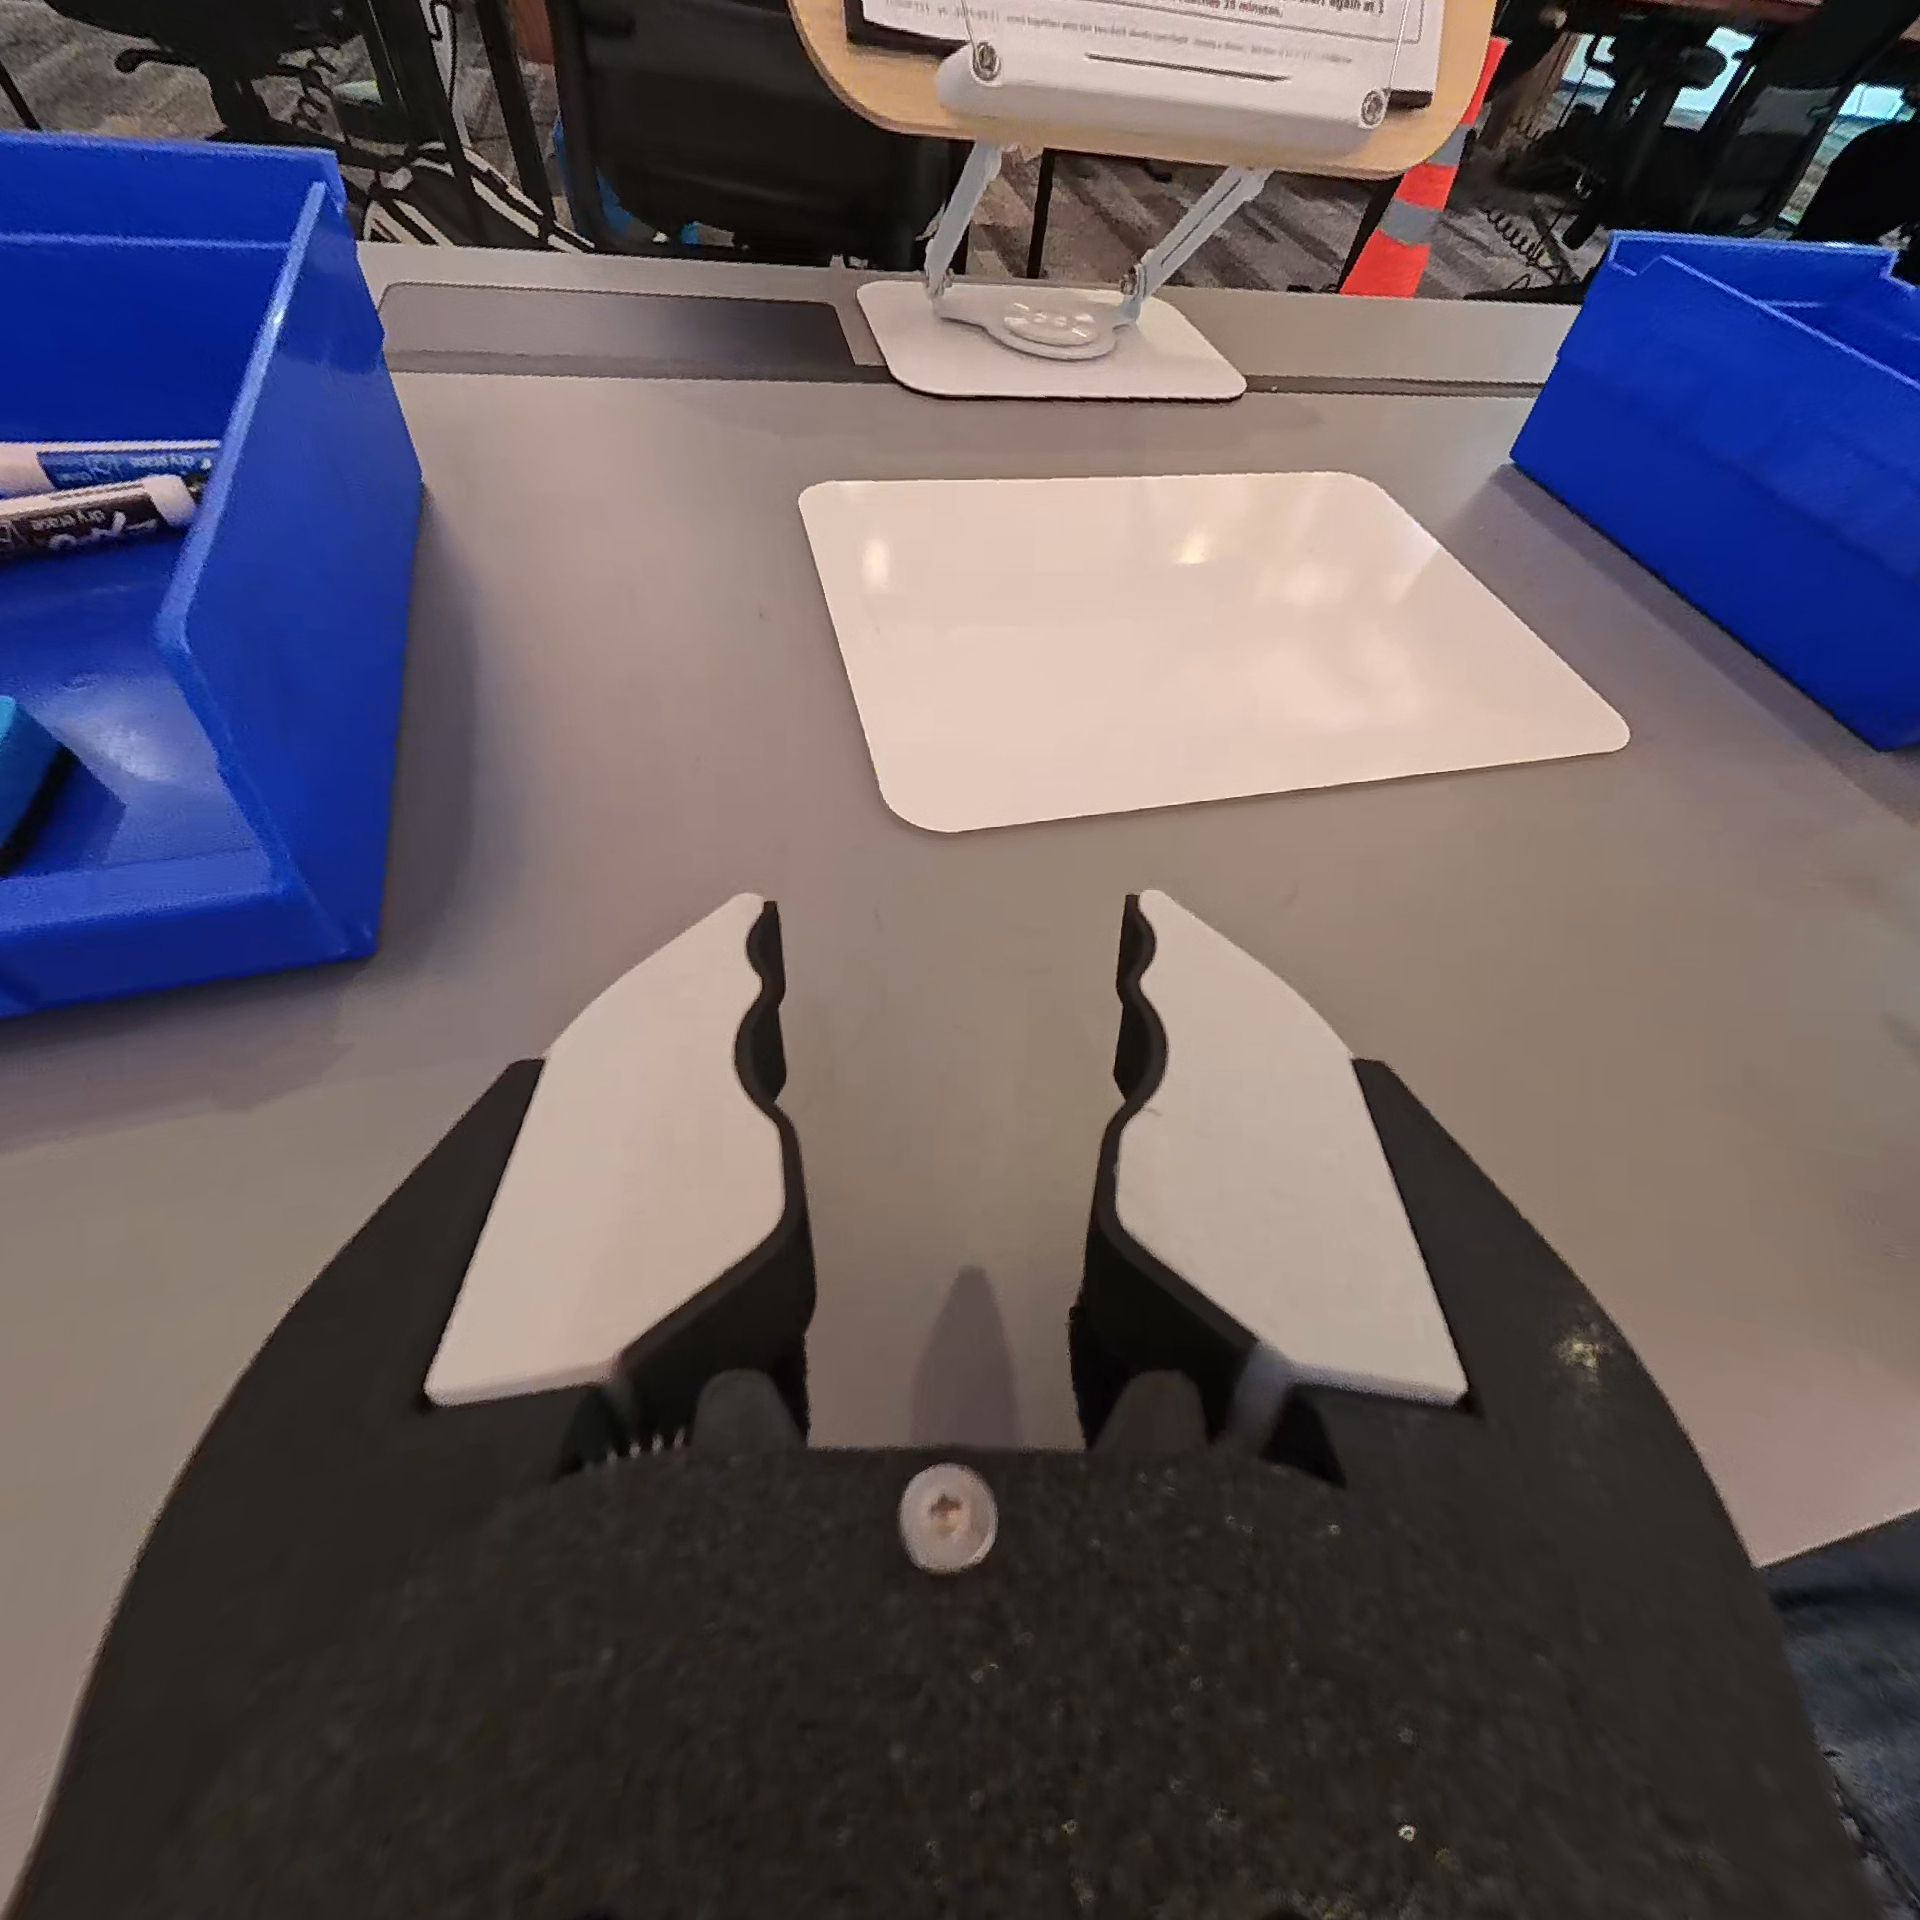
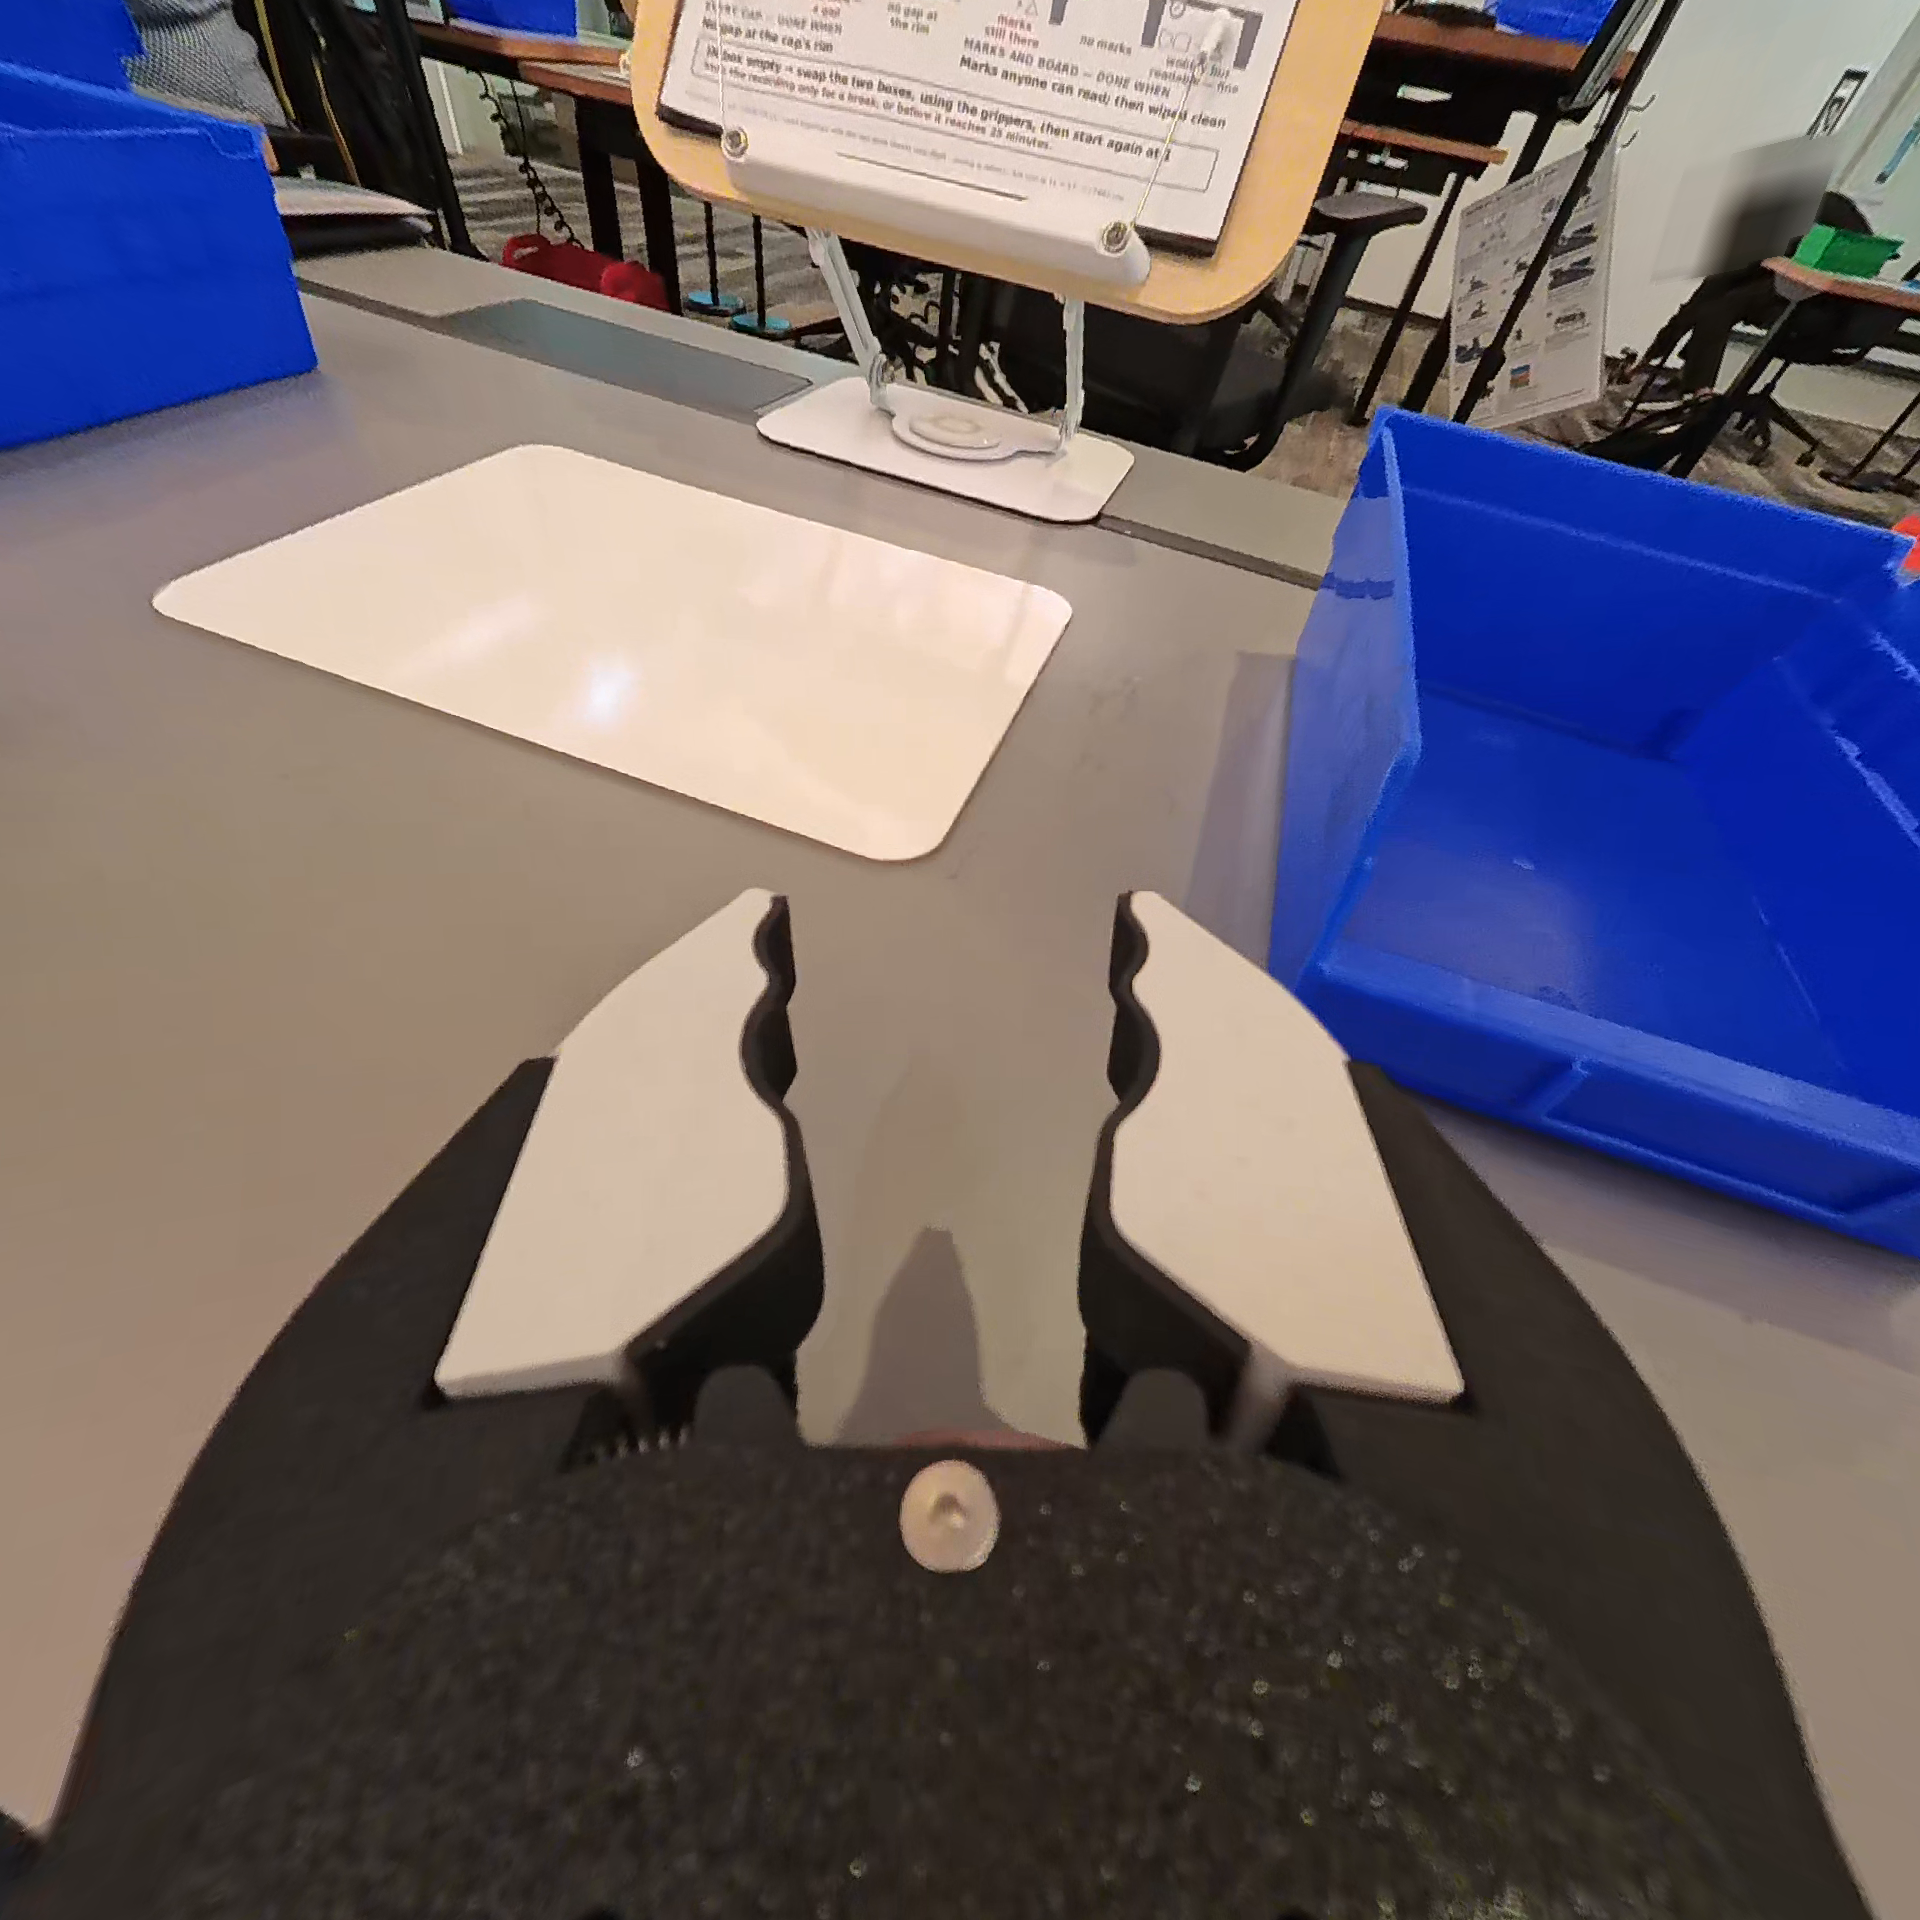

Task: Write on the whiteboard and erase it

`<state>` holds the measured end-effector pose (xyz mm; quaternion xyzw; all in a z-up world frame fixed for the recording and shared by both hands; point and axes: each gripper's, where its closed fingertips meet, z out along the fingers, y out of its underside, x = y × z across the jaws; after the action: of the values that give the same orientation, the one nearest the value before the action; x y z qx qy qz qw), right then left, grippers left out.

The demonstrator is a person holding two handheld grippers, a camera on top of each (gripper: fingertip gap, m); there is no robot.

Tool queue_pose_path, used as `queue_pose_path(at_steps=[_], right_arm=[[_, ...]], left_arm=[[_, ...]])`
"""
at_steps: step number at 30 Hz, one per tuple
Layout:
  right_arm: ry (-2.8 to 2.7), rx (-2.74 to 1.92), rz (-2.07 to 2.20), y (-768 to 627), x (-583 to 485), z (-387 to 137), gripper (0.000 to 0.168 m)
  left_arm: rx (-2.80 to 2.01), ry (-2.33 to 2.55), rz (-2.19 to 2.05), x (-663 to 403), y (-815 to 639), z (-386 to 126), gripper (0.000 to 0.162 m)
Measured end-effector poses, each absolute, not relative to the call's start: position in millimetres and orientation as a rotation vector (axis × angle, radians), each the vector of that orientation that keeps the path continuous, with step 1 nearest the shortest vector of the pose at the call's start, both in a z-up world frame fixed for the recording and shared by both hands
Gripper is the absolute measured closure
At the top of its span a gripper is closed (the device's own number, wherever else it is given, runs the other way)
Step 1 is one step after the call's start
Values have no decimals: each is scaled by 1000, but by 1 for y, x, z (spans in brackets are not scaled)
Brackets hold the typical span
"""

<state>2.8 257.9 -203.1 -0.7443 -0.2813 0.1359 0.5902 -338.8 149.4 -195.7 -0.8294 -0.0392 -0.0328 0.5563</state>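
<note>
The whiteboard (image 1: 1195,644) lies flat on the grey desk (image 1: 623,831), a blank white sheet with rounded corners and a glossy face that catches the ceiling lights. Its long axis runs across the desk from side to side, roughly parallel to the far desk edge; in the left wrist view it is skewed a little, the near edge sloping up toward the right.

The left gripper (image 1: 948,904) hovers over bare desk with its jaws apart and nothing between them. The board sits ahead of the jaws and slightly to the right, its near-left corner just beyond the fingertips, not touching them.

The right gripper (image 2: 948,902) also has its jaws apart and empty. From here the whiteboard (image 2: 623,644) lies ahead and to the left, its near-right corner close in front of the jaws but clear of them.

To the left stands a blue bin (image 1: 208,644) holding two dry-erase markers (image 1: 99,488) side by side toward the back, and a blue eraser (image 1: 26,769) at the front, partly cut off by the frame edge. To the right stands a second blue bin (image 2: 1558,831), its interior showing nothing inside. Beyond the board a document stand (image 1: 1049,332) holds a printed sheet.
</note>
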Motion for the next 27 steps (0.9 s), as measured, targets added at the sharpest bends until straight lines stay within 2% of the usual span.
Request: queue_pose_path(at_steps=[3,4,6,10,17,25,27], right_arm=[[-666,-1736,325,256,1,-204,110],[-669,-1734,330,256,-1,-204,110],[-678,-1733,339,254,-3,-205,110],[-696,-1729,351,252,-6,-205,109],[-718,-1718,367,251,-11,-203,110],[-756,-1722,349,249,-17,-208,112],[-755,-1728,352,250,-17,-208,112]], left_arm=[[-1996,-93,-101,-343,146,-190,100],[-2025,-88,-102,-350,144,-185,95],[-2079,-79,26,-389,142,-171,101],[-2325,-67,183,-485,160,-165,101],[-2666,-176,259,-600,209,-214,101],[-2866,-240,151,-620,218,-267,98],[-2893,-240,156,-621,215,-276,104]])
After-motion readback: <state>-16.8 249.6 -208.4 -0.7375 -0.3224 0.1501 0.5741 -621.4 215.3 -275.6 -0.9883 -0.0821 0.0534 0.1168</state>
